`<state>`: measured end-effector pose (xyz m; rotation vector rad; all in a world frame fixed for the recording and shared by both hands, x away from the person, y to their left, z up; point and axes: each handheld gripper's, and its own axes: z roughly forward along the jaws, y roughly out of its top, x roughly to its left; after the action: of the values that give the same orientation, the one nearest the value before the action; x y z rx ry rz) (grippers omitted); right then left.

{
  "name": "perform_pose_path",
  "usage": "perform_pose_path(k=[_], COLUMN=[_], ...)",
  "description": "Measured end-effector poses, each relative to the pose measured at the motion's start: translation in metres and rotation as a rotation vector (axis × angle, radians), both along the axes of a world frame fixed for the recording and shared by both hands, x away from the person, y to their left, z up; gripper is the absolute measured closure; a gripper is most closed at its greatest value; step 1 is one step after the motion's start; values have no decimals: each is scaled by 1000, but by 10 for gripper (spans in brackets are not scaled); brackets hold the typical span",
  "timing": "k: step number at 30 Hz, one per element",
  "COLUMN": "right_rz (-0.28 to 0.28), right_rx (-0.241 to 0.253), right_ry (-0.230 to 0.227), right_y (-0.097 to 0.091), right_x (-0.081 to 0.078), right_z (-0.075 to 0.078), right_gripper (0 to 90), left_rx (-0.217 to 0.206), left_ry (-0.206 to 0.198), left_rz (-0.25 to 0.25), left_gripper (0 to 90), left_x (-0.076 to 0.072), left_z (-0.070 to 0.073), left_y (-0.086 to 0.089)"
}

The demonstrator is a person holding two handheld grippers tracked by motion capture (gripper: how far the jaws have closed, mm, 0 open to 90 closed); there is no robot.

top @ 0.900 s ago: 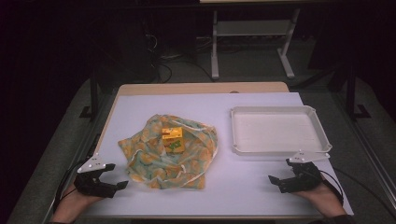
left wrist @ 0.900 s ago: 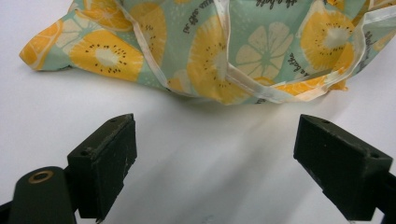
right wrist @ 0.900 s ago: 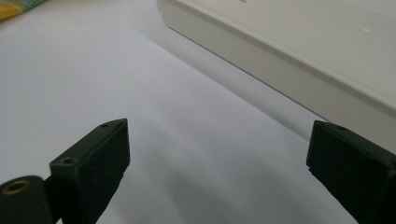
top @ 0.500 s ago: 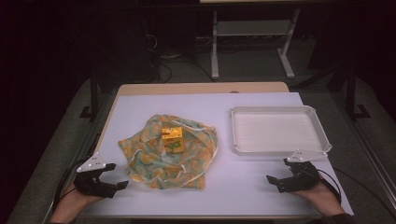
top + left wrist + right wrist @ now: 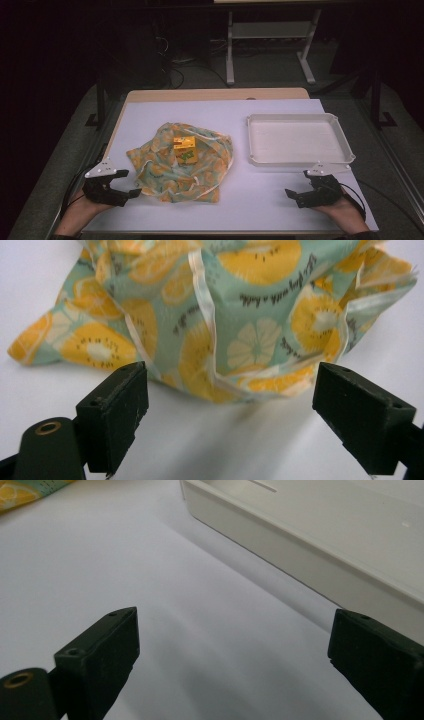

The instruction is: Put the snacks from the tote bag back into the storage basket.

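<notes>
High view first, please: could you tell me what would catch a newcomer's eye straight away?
The crumpled teal cloth printed with orange citrus slices lies mid-table, a small yellow carton resting on it. To its right sits an empty white rectangular plastic tray. The open left hand-held gripper waits beside the cloth's near corner.

Fruit-print cloth bag (image 5: pixel 182 162) crumpled mid-table, white tray (image 5: pixel 300 159) to its right, left gripper (image 5: pixel 131 193) just beside bag

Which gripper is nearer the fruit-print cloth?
Left. The left gripper sits open just off the cloth's near-left edge; the right gripper rests open farther off, in front of the white tray.
</notes>
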<state>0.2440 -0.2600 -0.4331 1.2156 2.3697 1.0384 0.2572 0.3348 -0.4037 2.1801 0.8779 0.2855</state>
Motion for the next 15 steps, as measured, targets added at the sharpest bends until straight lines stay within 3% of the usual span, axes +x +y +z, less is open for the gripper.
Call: perform_pose_path(k=[15], right_rz=[7], right_rx=[-4], right_ry=[-10], right_y=[-1], right_x=[-4], right_z=[0], right_gripper=[62], left_rx=[-19], left_ry=[-28], left_rz=[-18], left_gripper=[162], left_x=[10], left_z=[22], left_y=[-6])
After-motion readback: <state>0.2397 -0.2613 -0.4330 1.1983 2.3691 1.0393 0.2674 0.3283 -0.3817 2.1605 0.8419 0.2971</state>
